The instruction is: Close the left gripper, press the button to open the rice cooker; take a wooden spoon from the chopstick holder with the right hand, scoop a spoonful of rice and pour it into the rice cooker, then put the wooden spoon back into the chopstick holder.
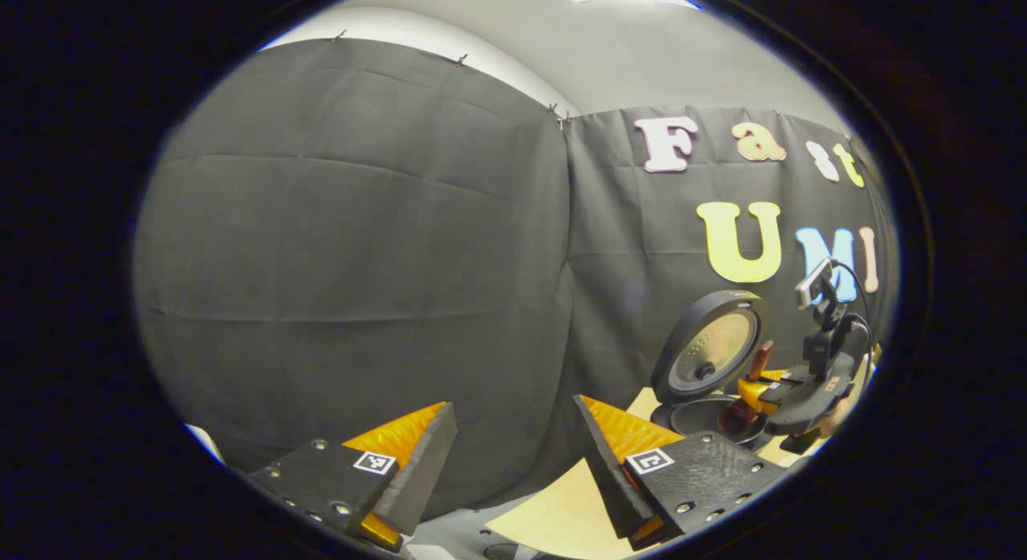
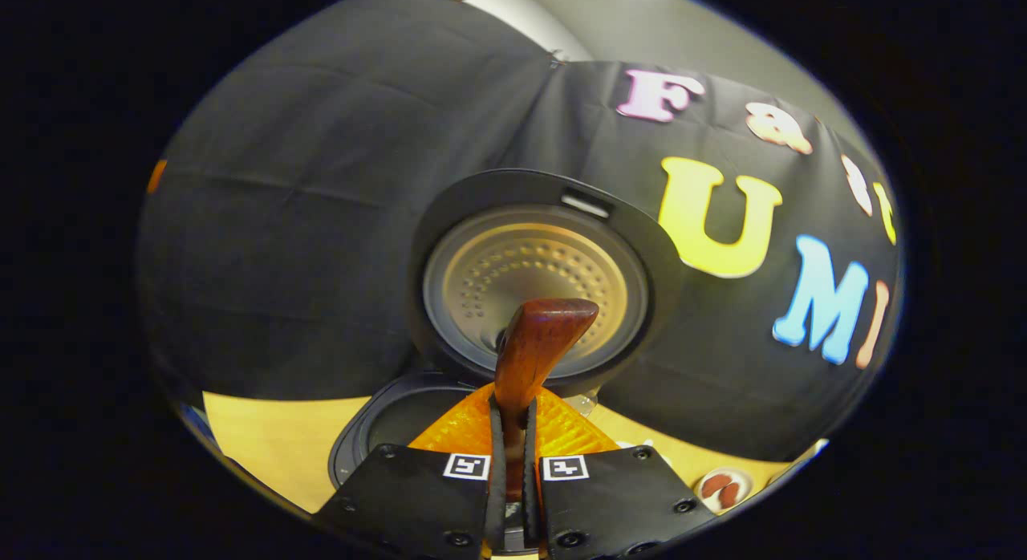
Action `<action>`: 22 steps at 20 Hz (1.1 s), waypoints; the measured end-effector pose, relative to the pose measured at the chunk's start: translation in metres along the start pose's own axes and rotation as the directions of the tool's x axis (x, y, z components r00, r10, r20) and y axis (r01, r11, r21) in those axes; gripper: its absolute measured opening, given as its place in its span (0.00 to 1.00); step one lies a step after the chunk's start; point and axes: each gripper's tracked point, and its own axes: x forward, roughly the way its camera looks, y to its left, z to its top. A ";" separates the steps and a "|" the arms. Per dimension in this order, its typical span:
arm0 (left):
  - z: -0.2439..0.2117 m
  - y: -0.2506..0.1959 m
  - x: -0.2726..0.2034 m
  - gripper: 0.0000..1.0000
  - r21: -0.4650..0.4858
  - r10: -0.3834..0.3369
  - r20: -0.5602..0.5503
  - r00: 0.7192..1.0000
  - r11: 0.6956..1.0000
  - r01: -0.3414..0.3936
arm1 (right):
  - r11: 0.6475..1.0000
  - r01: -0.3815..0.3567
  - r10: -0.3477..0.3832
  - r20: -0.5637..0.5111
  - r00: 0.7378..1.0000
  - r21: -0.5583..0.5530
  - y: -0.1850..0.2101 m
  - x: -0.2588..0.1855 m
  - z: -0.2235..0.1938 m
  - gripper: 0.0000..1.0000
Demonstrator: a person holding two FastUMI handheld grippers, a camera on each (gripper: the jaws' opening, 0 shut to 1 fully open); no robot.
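Rice cooker [image 2: 377, 432] sat at lower centre of the right gripper view, lid [image 2: 533, 279] raised upright behind the dark pot opening, perforated inner plate facing the camera. Stood on the pale bench [image 2: 265, 440], against the black cloth wall [image 2: 305, 223]. Wooden spoon [image 2: 533, 351] gripped by its handle at bottom centre of that view, clamped between both fingers of the right hand-held gripper [image 2: 512, 464], broad brown end rising in front of the lid's plate. Small dish with brown pieces [image 2: 722, 488] lay at lower right on the bench.

Seen in the left gripper view at lower right: same rice cooker [image 1: 706, 415] with lid [image 1: 710, 347] up, right hand-held gripper [image 1: 762, 387] poised just over the pot, wooden spoon [image 1: 742, 399] tilted with its bowl down at the pot opening. Left hand-held gripper [image 1: 513, 448] at bottom of that view, fingers spread wide apart, grasping nothing, well apart from the cooker, over the bench [image 1: 562, 504] edge.
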 end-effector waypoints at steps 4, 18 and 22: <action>0.006 -0.011 -0.003 0.87 0.008 -0.019 0.008 1.000 1.000 0.019 | 0.952 0.001 -0.004 0.007 1.000 0.307 -0.025 -0.010 0.014 0.10; 0.031 -0.103 -0.025 0.87 0.008 -0.170 0.044 0.984 0.985 0.170 | 0.809 0.084 -0.165 0.087 0.982 0.581 -0.141 -0.110 0.051 0.10; 0.042 -0.134 -0.036 0.87 0.013 -0.220 0.061 0.974 0.975 0.220 | 0.809 0.151 -0.232 0.073 0.970 0.569 -0.180 -0.147 0.038 0.06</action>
